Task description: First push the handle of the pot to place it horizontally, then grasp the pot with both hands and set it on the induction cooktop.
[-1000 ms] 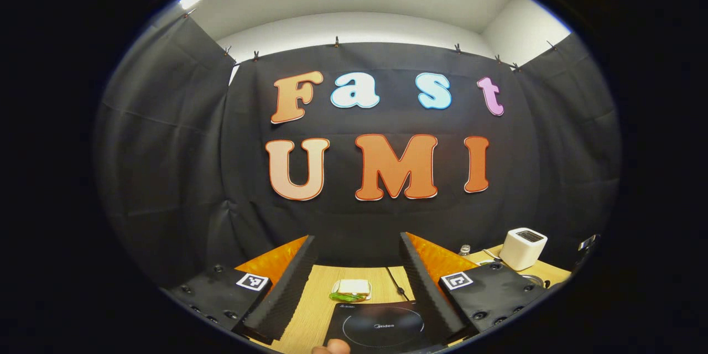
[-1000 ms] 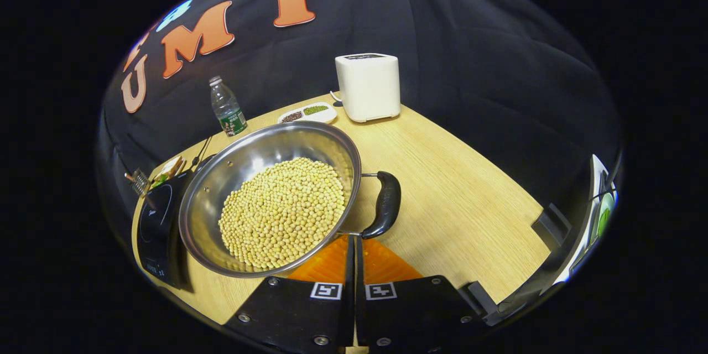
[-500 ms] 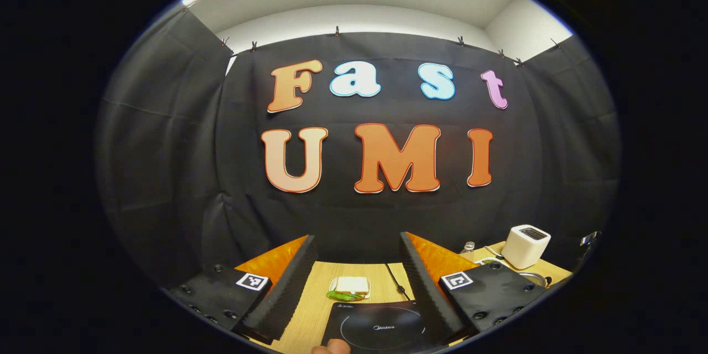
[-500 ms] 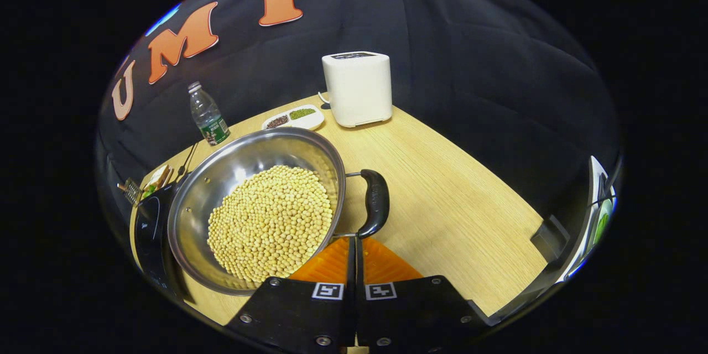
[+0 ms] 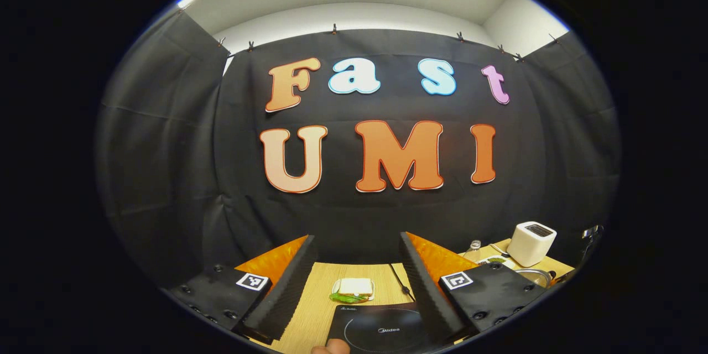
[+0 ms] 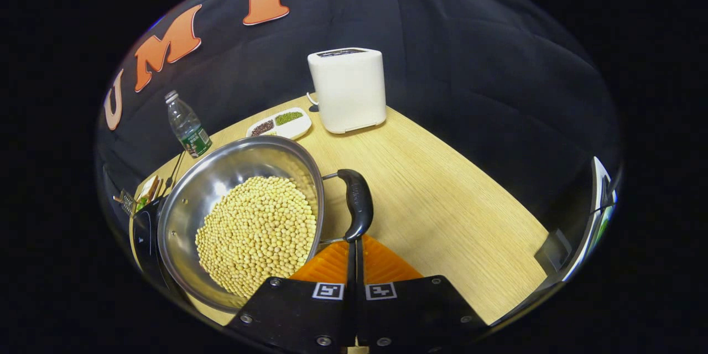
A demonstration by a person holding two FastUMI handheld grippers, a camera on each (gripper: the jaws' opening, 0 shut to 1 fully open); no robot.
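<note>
I had the right gripper (image 6: 354,243) clenched, fingers pressed together with nothing between, tips right at the near end of the pot handle (image 6: 357,204). The pot (image 6: 238,221), full of soybeans (image 6: 257,232), sat on the table (image 6: 442,193), its left edge by the induction cooktop (image 6: 141,232). My left gripper (image 5: 357,271) was released, fingers wide apart above the cooktop's far edge, a sandwich (image 5: 353,289) beyond it.
</note>
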